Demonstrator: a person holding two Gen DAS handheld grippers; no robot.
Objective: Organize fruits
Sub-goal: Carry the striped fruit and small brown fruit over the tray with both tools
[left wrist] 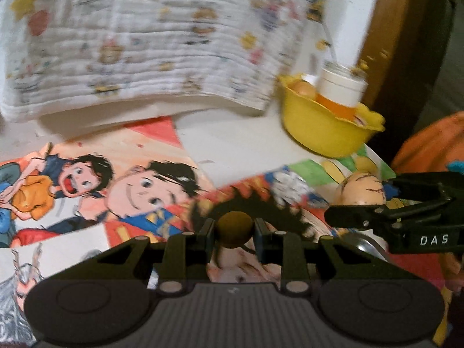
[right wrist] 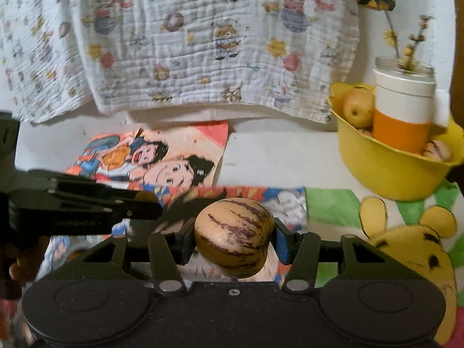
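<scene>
Bare table left of yellow bowl; tall jar fills much of bowl, fruit beside it.

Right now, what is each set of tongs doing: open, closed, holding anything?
Left tongs: closed on a small round brownish-yellow fruit.
Right tongs: closed on a cream oval fruit with purple stripes.
</scene>
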